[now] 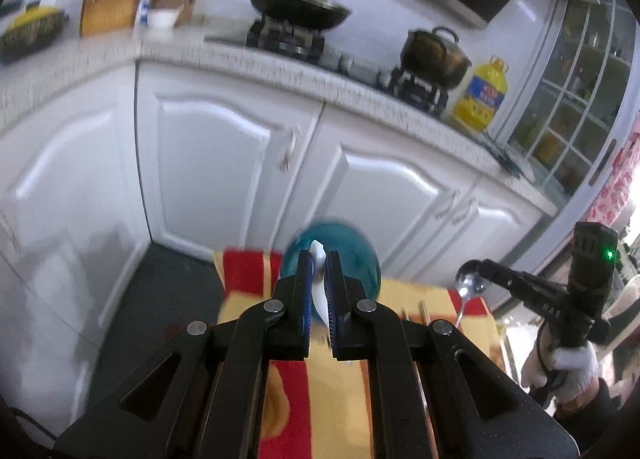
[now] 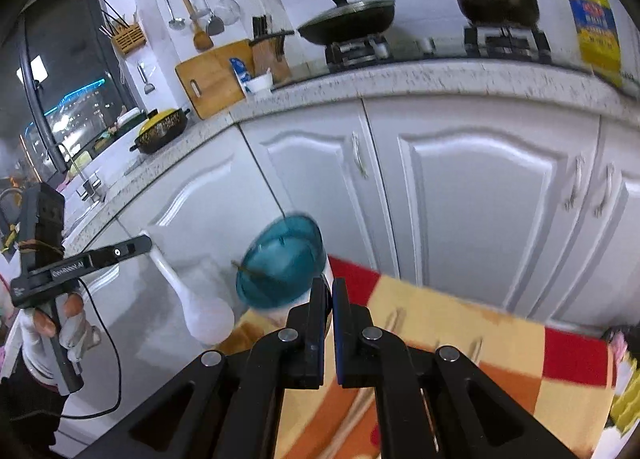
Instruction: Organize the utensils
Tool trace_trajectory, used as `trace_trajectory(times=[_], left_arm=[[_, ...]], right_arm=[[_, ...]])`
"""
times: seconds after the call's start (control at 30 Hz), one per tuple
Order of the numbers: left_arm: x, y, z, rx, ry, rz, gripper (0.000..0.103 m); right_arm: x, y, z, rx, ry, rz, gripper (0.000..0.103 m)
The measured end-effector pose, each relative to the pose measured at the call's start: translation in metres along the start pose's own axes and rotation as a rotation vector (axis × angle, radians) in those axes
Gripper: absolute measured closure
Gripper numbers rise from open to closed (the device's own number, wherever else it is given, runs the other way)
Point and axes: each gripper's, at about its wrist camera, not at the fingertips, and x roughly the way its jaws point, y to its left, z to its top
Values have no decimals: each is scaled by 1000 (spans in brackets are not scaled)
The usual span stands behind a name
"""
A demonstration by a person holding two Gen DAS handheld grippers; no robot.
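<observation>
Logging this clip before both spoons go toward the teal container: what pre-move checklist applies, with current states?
1. Left gripper shut on white spoon: ok.
2. Right gripper shut on metal spoon: ok, bowl end up in the left view.
3. Teal container open at top: ok.
4. Container upright and steady: cannot tell, blurred.
5. Something thin already inside the container: cannot tell what.
6. Chopsticks lying on checked cloth: ok, not yet sorted.

Low surface covered by a red, yellow and orange checked cloth (image 2: 460, 323), in front of white cabinets. On it: a teal translucent plastic container (image 2: 282, 261) at the far edge, and thin chopstick-like sticks (image 2: 394, 319), blurred.
</observation>
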Motion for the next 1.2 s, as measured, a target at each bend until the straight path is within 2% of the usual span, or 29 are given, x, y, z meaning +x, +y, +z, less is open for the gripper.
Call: trace_trajectory(times=[0.2, 0.47, 0.67, 0.87, 1.03, 1.13, 1.2], left_arm=[[19, -9, 33, 68, -46, 72, 98], [62, -16, 42, 141, -38, 140, 98], [90, -17, 32, 171, -4, 172, 98], [106, -24, 15, 218, 6, 209, 97], [117, -28, 1, 225, 38, 202, 97], [118, -28, -3, 212, 43, 186, 97], [121, -24, -5, 171, 86, 149, 97]], right_arm=[[20, 14, 43, -32, -47, -54, 100], [55, 19, 80, -82, -80, -136, 100], [80, 25, 89, -145, -110, -244, 100], [107, 44, 72, -268, -115, -347, 100], [120, 43, 50, -250, -43, -287, 99], [121, 34, 35, -178, 16, -185, 98], [120, 28, 31, -126, 38, -127, 96]])
